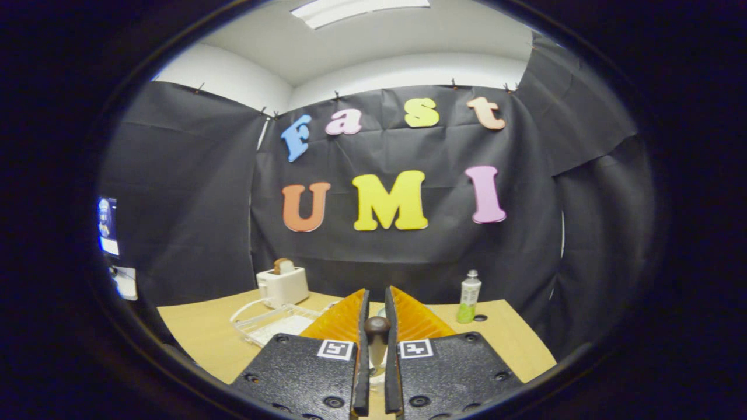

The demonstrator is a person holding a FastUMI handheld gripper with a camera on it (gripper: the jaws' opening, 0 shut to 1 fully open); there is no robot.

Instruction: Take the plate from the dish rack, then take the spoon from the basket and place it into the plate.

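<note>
Gripper view has the hand-held gripper (377, 350) raised a bit above the bench (198, 338), with its two fingers squeezed in close on a spoon (377, 335). The rounded dark end of the spoon's handle pokes up in the narrow gap between them, and the rest hangs down out of sight, so I'd say it's grasped by the handle and carried upright. That makes sense if the spoon stood handle-up in the basket: grab what sticks out and lift straight.

Just beyond the fingertips there's a sliver of something pale and round on the bench, maybe the plate, but the fingers cover most of it, so I can't say for sure. Off to the left of the fingers sits a white wire rack (274, 324), which looks empty from here. Behind it is a white toaster (283, 286) with a slice of bread (284, 266) standing in the slot. On the other side, a small green bottle (468, 297) stands well apart from everything.

My guess: plate part done, spoon in hand, what's left is lowering it over the plate and letting go.
</note>
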